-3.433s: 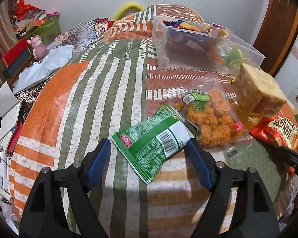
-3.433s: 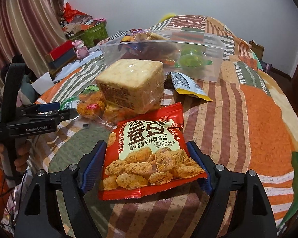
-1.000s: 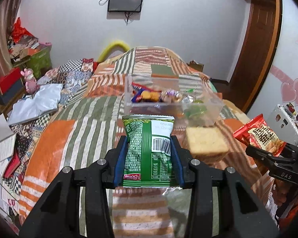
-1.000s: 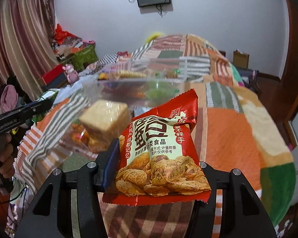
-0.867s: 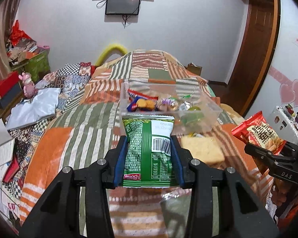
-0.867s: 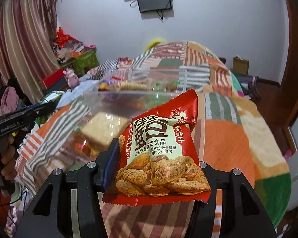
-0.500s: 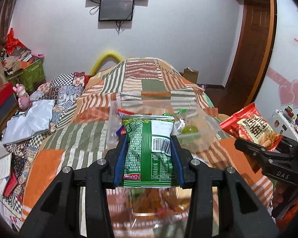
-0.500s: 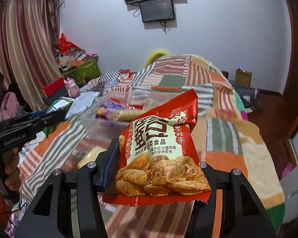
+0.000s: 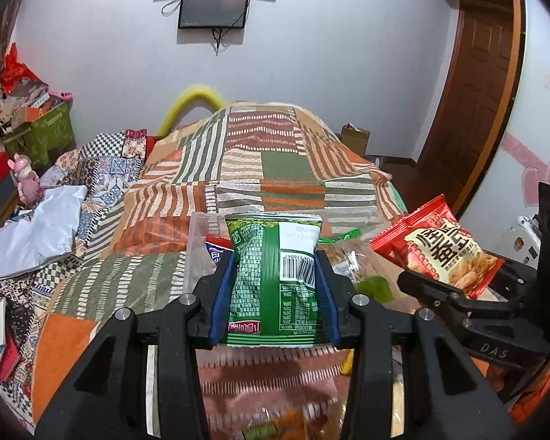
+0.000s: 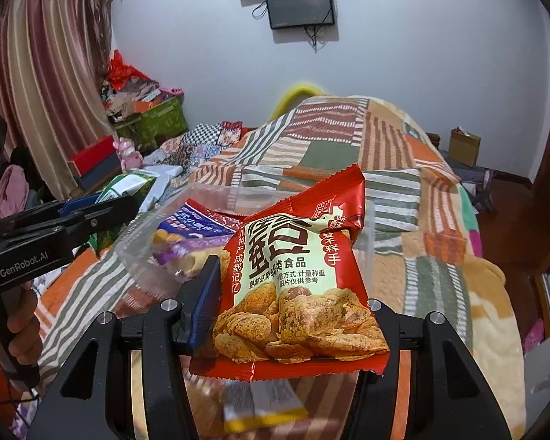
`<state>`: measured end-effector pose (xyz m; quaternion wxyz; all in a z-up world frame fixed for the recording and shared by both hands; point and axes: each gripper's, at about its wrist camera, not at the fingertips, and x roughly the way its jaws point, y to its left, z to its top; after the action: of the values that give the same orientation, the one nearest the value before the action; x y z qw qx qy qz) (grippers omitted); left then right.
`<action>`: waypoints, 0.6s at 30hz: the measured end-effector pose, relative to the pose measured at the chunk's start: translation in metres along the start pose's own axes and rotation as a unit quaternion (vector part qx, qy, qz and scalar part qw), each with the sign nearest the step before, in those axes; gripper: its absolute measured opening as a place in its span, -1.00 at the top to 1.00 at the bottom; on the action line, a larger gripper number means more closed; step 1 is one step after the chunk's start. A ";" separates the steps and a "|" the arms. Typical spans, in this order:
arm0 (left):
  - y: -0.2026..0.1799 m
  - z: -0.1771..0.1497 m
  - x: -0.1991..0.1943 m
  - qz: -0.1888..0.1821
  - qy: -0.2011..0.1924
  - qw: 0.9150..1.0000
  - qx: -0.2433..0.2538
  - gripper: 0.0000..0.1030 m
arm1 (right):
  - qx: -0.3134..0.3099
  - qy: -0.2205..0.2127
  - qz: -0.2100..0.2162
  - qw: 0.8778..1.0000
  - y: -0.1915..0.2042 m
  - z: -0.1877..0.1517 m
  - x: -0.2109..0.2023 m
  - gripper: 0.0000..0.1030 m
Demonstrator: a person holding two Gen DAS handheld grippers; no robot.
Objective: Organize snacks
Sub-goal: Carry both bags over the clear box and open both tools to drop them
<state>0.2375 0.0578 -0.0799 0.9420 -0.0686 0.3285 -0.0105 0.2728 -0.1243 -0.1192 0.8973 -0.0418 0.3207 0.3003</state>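
Note:
My left gripper is shut on a green snack packet and holds it upright in the air in front of a clear plastic bin of snacks on the bed. My right gripper is shut on a red snack bag, held over the near side of the same clear plastic bin. The red snack bag also shows at the right of the left wrist view. The left gripper with its green packet shows at the left of the right wrist view.
The bed is covered by a striped orange and green patchwork quilt. Loose snack packs lie blurred below both grippers. Boxes and clutter stand at the far left. A wooden door is at the right.
Both grippers closed on their packets, lifted them off the quilt and carried them forward to the clear bin, which now lies directly under and ahead of them.

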 end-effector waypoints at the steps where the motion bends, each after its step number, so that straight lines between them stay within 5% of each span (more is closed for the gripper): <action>1: 0.002 0.002 0.007 -0.001 0.005 1.000 -0.001 0.19 | -0.003 0.004 0.000 1.000 0.000 0.002 0.007 0.02; 18: 0.010 0.003 0.075 -0.011 0.066 0.998 -0.020 0.19 | -0.011 0.050 0.000 0.999 -0.006 0.006 0.058 -0.01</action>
<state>0.2977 0.0629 -0.1256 0.9166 -0.0899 0.3890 -0.0190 0.3155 -0.0978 -0.1497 0.8797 -0.0670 0.3616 0.3013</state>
